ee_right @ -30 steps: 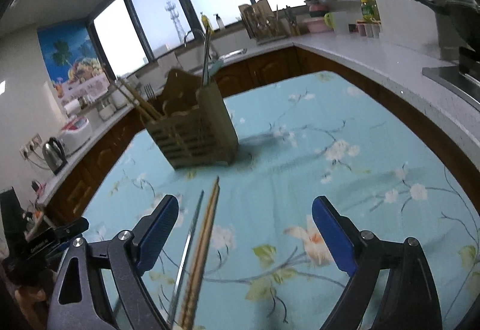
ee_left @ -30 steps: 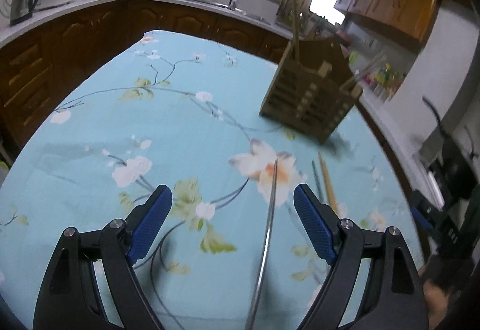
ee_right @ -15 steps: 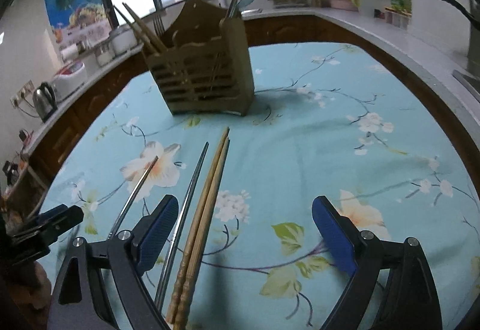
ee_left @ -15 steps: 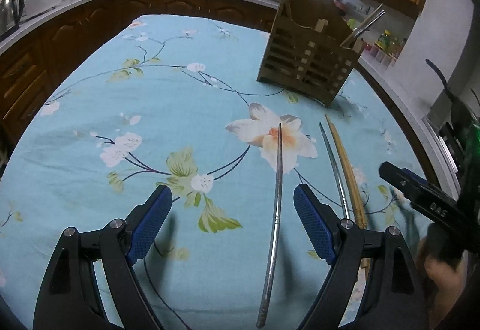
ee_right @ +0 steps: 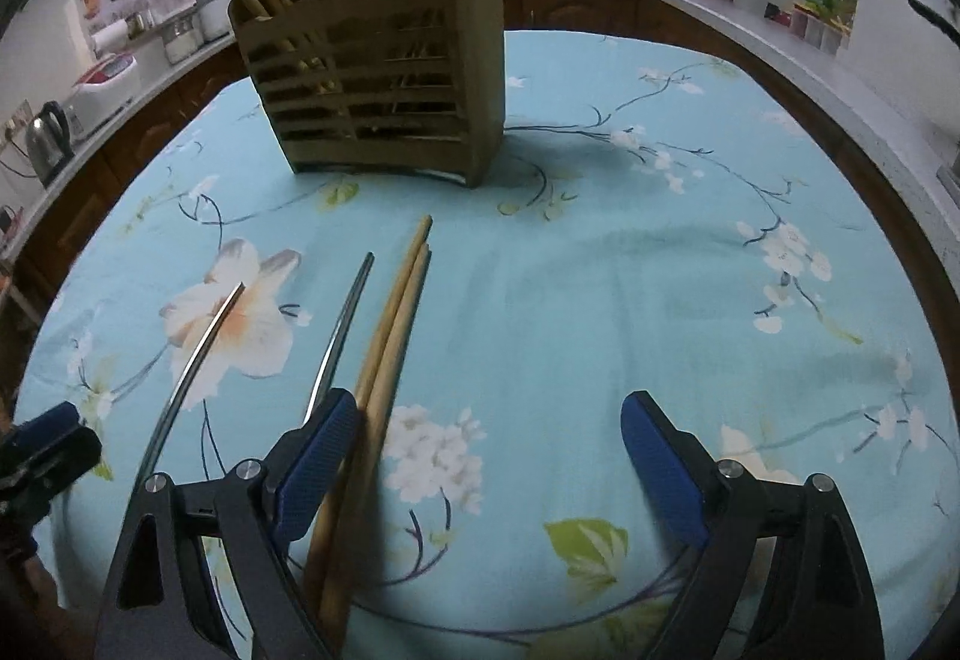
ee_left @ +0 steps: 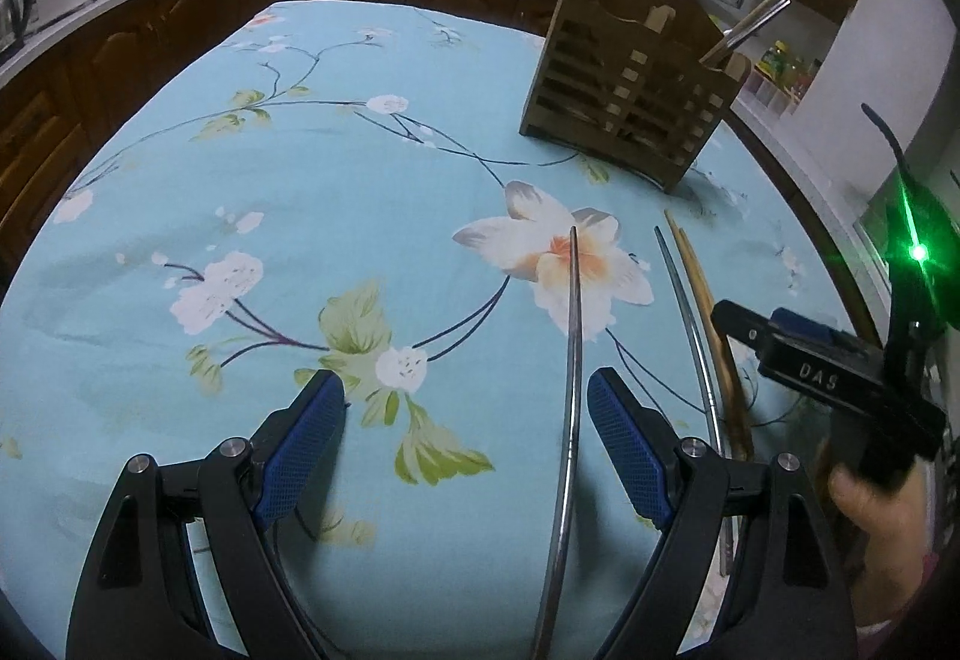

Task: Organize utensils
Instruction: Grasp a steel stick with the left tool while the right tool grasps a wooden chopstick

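Your left gripper (ee_left: 465, 441) hangs low over the floral tablecloth (ee_left: 252, 216) with its blue pads spread wide and nothing between them but a metal chopstick (ee_left: 570, 390), which lies on the cloth running lengthwise through the gap, nearer the right pad and touching neither. Its far tip rests on the big white-and-orange flower print (ee_left: 558, 264).

Just to the right of it lie a second metal chopstick (ee_left: 690, 324) and a pair of wooden chopsticks (ee_left: 714, 336), side by side, all pointing toward the slatted wooden utensil holder (ee_left: 630, 102) that stands upright farther up the table. The holder already has chopsticks and a fork leaning in its compartments.

Your right gripper (ee_right: 489, 447) is also wide open and holds nothing. The wooden chopsticks (ee_right: 390, 348) pass just inside its left pad, apparently touching it, while the second metal chopstick (ee_right: 339, 330) slips behind that pad on the outside. The holder (ee_right: 378, 78) sits straight ahead, with open cloth between it and the chopstick tips.

The right gripper's body (ee_left: 834, 378) crowds the edge of the left view. A kettle (ee_right: 48, 138) and a rice cooker (ee_right: 102, 84) stand on the counter beyond.
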The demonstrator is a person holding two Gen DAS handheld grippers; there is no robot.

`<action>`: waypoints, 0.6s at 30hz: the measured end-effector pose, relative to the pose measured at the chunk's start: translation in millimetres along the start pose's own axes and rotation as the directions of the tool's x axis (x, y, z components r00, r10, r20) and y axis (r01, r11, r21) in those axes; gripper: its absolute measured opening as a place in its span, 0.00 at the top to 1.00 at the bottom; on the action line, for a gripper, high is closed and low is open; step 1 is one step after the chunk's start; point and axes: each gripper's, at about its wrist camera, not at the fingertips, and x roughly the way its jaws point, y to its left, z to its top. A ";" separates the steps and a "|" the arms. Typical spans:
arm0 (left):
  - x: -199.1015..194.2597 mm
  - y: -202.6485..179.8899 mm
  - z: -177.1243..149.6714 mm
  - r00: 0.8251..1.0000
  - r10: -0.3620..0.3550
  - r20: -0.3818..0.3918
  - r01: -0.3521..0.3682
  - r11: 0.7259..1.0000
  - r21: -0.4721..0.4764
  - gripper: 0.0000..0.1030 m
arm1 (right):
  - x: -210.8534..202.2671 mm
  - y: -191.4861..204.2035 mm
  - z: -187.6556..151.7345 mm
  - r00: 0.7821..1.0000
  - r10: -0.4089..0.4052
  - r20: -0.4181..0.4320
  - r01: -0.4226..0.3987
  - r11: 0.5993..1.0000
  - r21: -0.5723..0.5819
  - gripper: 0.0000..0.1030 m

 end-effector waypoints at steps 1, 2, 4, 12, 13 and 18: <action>1.4 -0.2 0.7 1.000 0.000 -0.003 0.000 1.000 0.004 0.17 | 0.7 -0.9 1.7 1.000 -0.007 0.000 0.007 1.000 -0.003 0.13; 3.3 -1.0 2.1 1.000 0.000 -0.006 0.000 1.000 0.008 0.17 | 2.1 -1.4 4.0 1.000 -0.018 0.001 0.018 1.000 -0.005 0.13; 6.2 -2.2 4.3 1.000 -0.002 -0.011 0.003 1.000 0.012 0.17 | 2.0 -6.3 6.4 0.999 -0.034 0.001 0.034 0.999 0.004 0.13; 17.4 -13.4 20.2 1.000 0.001 -0.014 0.000 0.998 0.060 0.17 | -7.8 -31.1 5.8 1.000 -0.020 0.024 0.019 0.998 0.054 0.14; 18.9 -15.2 22.3 1.000 0.003 -0.016 -0.002 0.998 0.067 0.17 | -12.1 -29.8 7.6 0.999 -0.017 0.038 0.015 0.998 0.054 0.14; 23.5 -16.3 28.1 1.000 0.004 -0.026 -0.002 0.997 0.078 0.17 | -0.8 -3.5 10.2 1.000 -0.020 -0.015 0.019 0.998 -0.062 0.14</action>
